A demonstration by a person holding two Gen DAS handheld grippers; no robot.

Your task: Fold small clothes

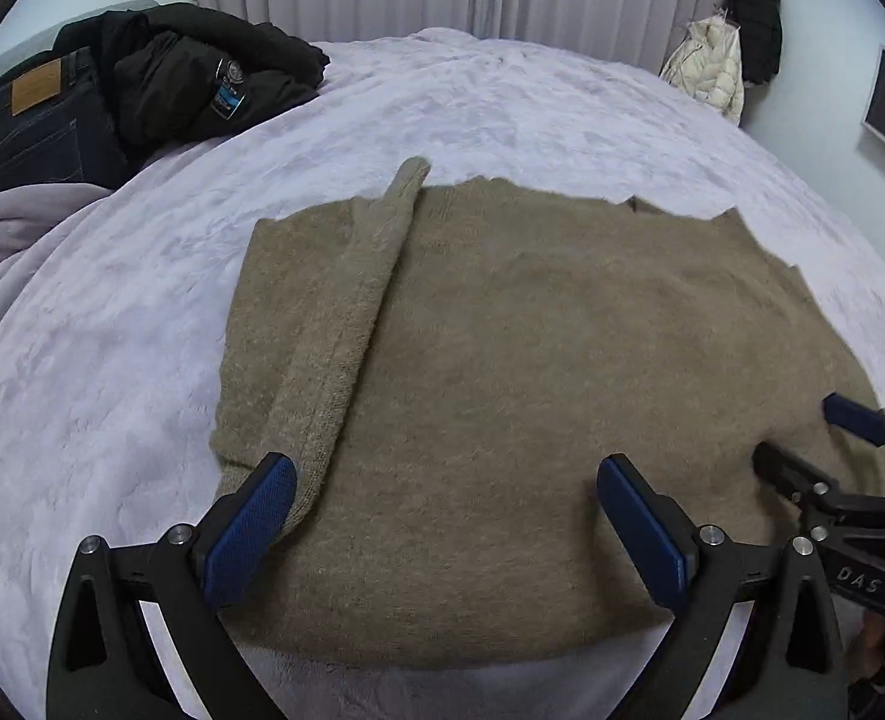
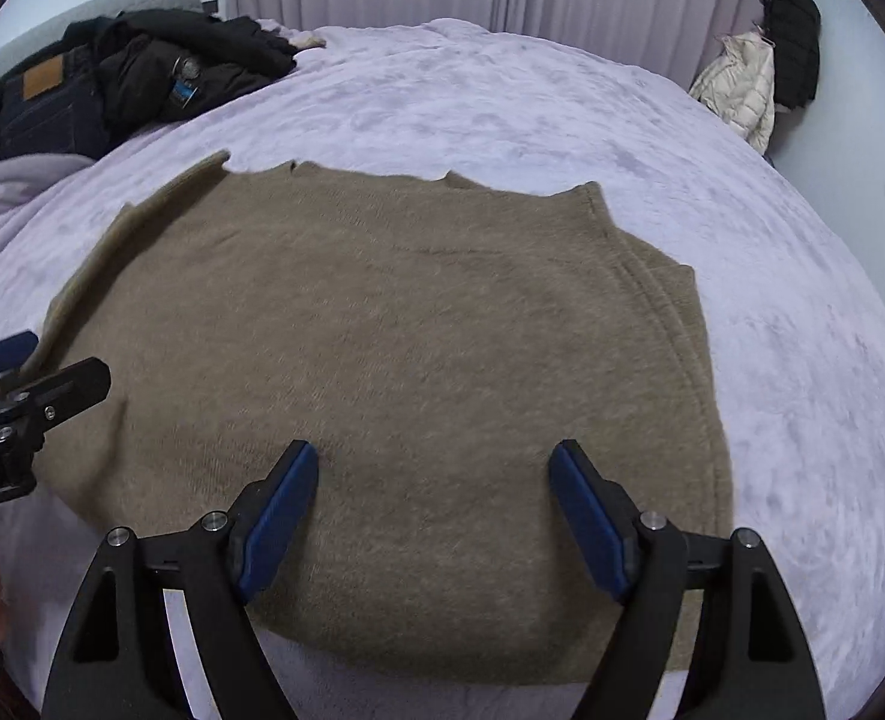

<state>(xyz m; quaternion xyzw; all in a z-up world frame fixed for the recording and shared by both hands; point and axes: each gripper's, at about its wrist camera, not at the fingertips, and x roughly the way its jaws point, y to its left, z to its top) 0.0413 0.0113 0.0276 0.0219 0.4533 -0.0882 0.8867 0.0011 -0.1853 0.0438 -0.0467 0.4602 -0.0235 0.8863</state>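
so the tan sweater [image 1: 502,360] is spread flat on the lavender bed cover [image 1: 502,108], its long axis running 9 to 3 across both views, neckline edge off at 12. one sleeve [image 1: 352,312] is already folded in and lies along the 12-to-6 line on the left part. the left gripper [image 1: 447,516] hangs over the near hem with jaws wide, nothing between them, sweater straight ahead at 12. the right gripper [image 2: 433,516] is the same story, spread wide and empty, hem right under its tips. each claw shows at the edge of the other's view, so they sit side by side along the hem. my guess is both grab the near hem next and carry it toward 12.
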